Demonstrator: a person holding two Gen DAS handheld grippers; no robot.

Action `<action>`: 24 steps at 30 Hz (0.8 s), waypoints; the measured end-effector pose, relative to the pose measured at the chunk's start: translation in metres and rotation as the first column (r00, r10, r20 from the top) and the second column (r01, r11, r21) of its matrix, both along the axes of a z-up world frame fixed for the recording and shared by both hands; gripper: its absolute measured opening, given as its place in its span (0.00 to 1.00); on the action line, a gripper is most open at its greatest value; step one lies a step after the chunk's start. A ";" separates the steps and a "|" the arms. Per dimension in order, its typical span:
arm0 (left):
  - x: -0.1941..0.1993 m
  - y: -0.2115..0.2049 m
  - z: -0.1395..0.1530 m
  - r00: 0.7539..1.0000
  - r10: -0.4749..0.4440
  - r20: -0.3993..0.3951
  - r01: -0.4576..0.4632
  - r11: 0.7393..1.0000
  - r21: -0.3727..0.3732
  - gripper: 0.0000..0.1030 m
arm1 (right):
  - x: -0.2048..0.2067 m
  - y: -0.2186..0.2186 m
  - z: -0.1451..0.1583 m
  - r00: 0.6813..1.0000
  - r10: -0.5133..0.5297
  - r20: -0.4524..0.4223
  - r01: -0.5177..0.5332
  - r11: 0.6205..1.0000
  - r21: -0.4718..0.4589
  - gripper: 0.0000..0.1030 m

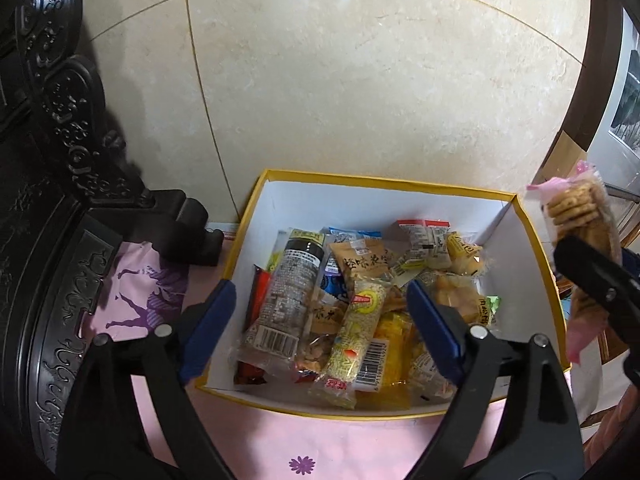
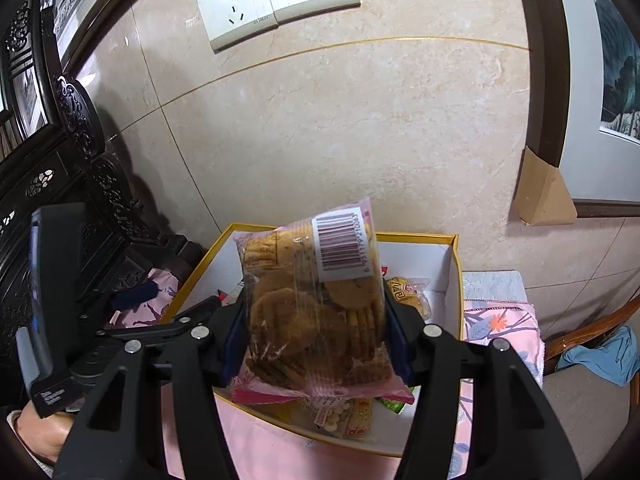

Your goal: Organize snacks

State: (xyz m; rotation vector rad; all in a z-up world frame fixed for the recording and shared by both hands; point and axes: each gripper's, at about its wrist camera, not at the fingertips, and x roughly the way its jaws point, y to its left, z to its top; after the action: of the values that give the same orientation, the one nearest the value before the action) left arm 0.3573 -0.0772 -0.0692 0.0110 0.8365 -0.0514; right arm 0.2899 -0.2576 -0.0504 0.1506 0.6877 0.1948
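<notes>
A white box with a yellow rim (image 1: pixel 400 186) (image 2: pixel 454 276) stands on a pink cloth against the wall, filled with several wrapped snacks (image 1: pixel 356 300). My left gripper (image 1: pixel 320 304) hangs over the box, jaws wide apart, with nothing pressed between the blue pads (image 1: pixel 210 322). My right gripper (image 2: pixel 316 332) is shut on a clear pink-edged cookie pack (image 2: pixel 316 312) (image 1: pixel 580 216), held upright above the near right part of the box. In the left wrist view that pack and the right gripper (image 1: pixel 592 272) show at the right edge.
Dark carved wooden furniture (image 1: pixel 60 160) stands close on the left. The tiled wall (image 1: pixel 360 80) rises just behind the box, with two sockets (image 2: pixel 276 0) higher up. A wooden chair with blue cloth (image 2: pixel 600 352) sits to the right. A person's hand (image 2: pixel 44 432) holds the left gripper.
</notes>
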 end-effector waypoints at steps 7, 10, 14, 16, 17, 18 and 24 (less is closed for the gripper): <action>-0.006 0.009 0.007 1.000 0.023 0.013 -0.023 1.000 -0.007 0.90 | 0.013 0.000 -0.011 0.999 -0.012 -0.049 0.012 1.000 -0.002 0.58; -0.007 0.012 0.008 0.999 0.030 0.012 -0.030 1.000 -0.008 0.91 | 0.021 0.002 -0.020 0.996 -0.009 -0.091 0.008 1.000 -0.007 0.70; -0.009 0.016 0.010 0.999 0.047 0.015 -0.047 0.999 -0.010 0.92 | 0.030 0.008 -0.029 0.992 -0.030 -0.125 0.022 0.998 -0.063 0.99; -0.010 0.016 0.011 0.999 0.050 0.019 -0.050 0.999 -0.007 0.93 | 0.029 0.010 -0.029 0.992 -0.051 -0.118 0.041 0.996 -0.084 0.99; -0.011 0.016 0.013 0.999 0.050 0.022 -0.049 0.999 -0.006 0.93 | 0.028 0.010 -0.028 0.992 -0.062 -0.112 0.052 0.995 -0.087 0.99; -0.011 0.016 0.014 0.998 0.050 0.024 -0.049 0.999 -0.003 0.94 | 0.027 0.010 -0.029 0.991 -0.071 -0.115 0.061 0.994 -0.090 0.99; -0.014 0.013 0.018 0.998 0.042 0.039 -0.042 0.999 0.018 0.95 | 0.014 -0.001 -0.028 0.980 -0.119 -0.161 0.112 0.992 -0.053 0.99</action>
State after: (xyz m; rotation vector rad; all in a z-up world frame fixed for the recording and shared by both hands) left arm 0.3430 -0.0638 -0.0514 0.0117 0.7980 -0.0039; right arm 0.3040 -0.2588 -0.0785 0.1654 0.8438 0.0561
